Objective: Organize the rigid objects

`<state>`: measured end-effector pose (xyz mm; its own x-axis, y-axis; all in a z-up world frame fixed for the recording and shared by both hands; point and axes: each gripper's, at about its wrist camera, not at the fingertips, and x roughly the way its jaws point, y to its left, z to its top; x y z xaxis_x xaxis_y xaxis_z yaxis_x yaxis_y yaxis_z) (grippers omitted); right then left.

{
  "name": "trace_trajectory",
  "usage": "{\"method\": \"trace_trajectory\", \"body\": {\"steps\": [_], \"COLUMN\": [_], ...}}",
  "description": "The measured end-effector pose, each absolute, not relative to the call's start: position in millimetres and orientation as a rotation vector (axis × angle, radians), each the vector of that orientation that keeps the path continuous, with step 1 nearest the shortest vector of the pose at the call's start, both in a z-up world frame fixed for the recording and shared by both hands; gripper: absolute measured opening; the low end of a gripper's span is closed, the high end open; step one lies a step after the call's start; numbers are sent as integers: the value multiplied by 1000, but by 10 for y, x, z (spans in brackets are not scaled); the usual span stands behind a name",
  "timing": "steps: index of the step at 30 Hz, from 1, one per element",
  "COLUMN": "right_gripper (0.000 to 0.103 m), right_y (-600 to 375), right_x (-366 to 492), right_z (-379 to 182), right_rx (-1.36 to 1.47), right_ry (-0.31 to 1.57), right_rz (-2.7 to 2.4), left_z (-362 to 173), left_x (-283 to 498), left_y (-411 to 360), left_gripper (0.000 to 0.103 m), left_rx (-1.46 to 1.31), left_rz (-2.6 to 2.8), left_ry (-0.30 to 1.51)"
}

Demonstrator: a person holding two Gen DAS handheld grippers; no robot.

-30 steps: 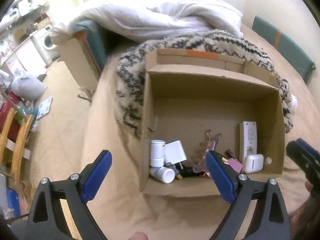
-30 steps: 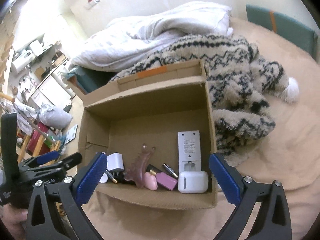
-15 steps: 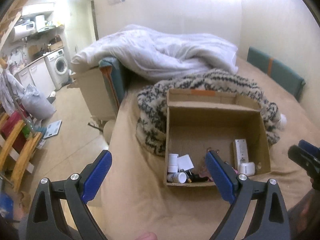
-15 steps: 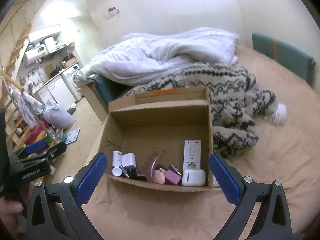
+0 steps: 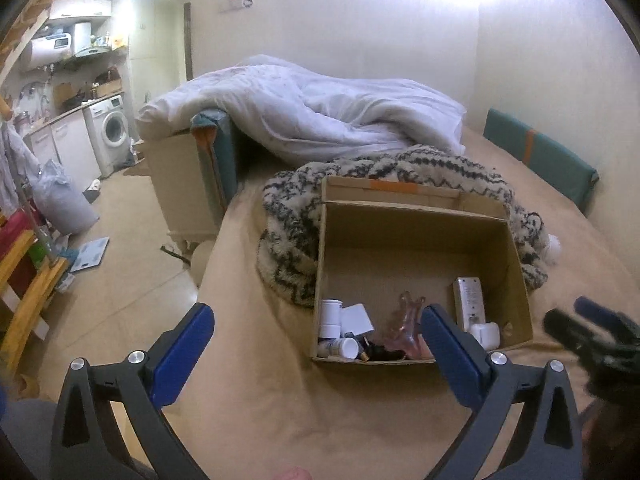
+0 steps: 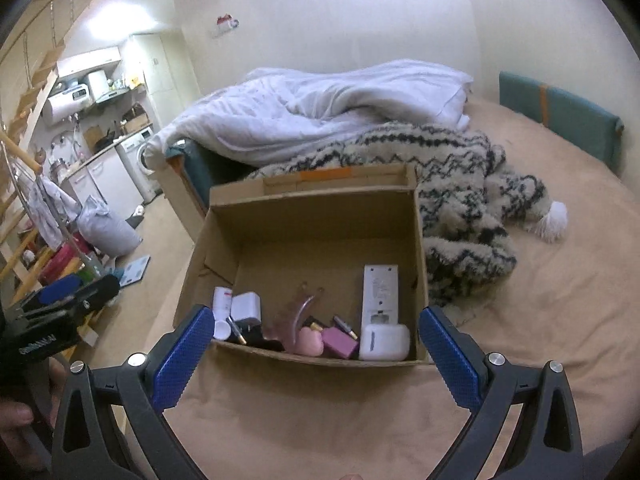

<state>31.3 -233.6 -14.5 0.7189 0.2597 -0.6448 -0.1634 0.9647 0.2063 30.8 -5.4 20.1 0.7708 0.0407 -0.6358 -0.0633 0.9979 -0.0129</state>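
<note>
Cardboard box (image 6: 320, 216) sits open on the tan bed (image 6: 560, 320), its far side against a patterned blanket (image 6: 460, 168). Along its near wall lie a white case (image 6: 384, 342), a remote (image 6: 380, 292), a pink block (image 6: 339, 341), a charger (image 6: 246, 307) and a white bottle (image 5: 331, 314). Both the left hand-held gripper (image 5: 316, 344) and the right hand-held gripper (image 6: 312, 348) hover near the box, fingers spread apart, holding nothing.

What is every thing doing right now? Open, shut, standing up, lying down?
Left gripper: open, empty.
Right gripper: open, empty.
Cardboard box: open, flaps up.
Remote: lying flat.
White case: shut.
White bottle: upright.
Second bottle: on its side.
</note>
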Motion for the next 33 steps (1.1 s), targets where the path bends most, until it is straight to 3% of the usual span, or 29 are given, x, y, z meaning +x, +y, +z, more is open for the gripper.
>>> {"method": "trace_trajectory", "body": {"steps": [33], "right_gripper": [103], "right_y": [-2387], "right_x": [306], "right_z": [-124], "right_rx": [113], "right_ry": [711], "right_rz": [189], "left_z": [33], "left_x": [370], "left_y": [-13], "left_gripper": [103], "left_rx": [-56], "left_rz": [68], "left_ry": [773]}}
